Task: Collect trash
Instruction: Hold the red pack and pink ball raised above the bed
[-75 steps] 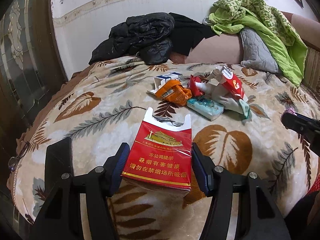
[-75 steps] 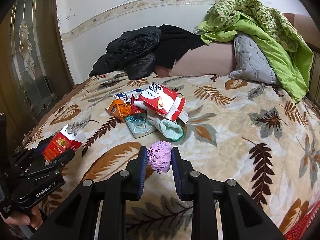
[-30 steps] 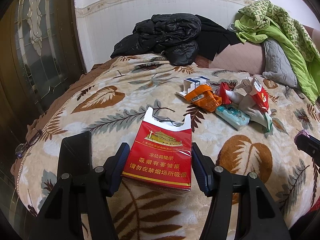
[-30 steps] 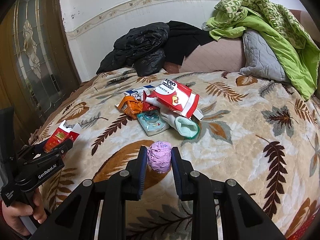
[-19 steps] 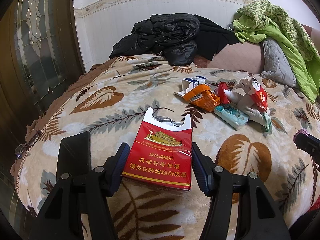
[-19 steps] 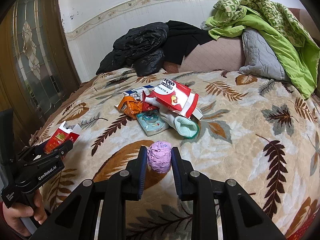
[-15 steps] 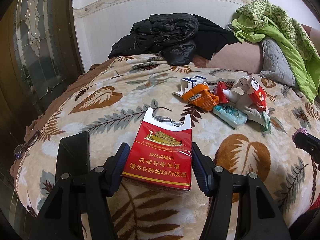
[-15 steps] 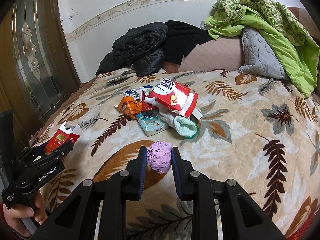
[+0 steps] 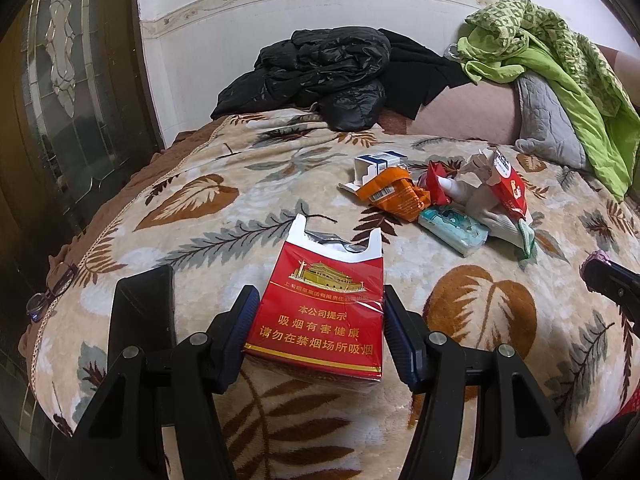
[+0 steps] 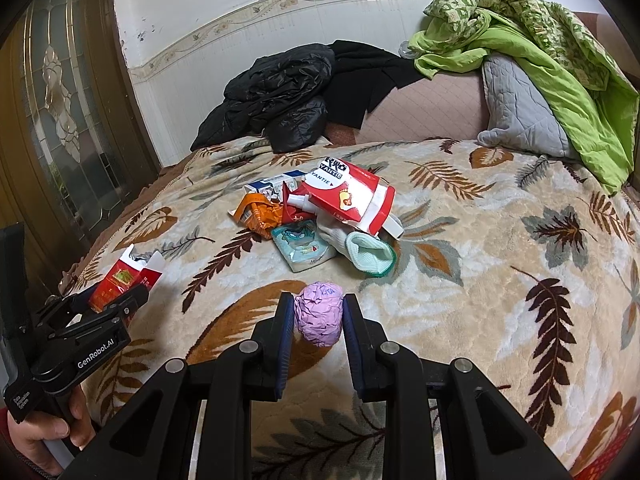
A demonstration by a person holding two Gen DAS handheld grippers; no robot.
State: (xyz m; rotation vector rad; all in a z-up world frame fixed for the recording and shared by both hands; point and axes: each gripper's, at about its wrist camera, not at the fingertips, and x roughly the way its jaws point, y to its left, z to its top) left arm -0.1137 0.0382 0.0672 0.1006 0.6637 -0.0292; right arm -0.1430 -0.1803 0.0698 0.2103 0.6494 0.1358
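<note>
Leaf-patterned bedspread: we note left gripper clamping a red cigarette pack, right gripper pinching a purple paper wad; remaining litter pile at twelve o'clock, uncollected.

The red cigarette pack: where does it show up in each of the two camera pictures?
Left wrist view: the red cigarette pack sits bottom centre, gripped between the left gripper fingers.
Right wrist view: it appears at far left, in the same gripper.
Shared landmark: the orange wrapper in the trash pile.
</note>
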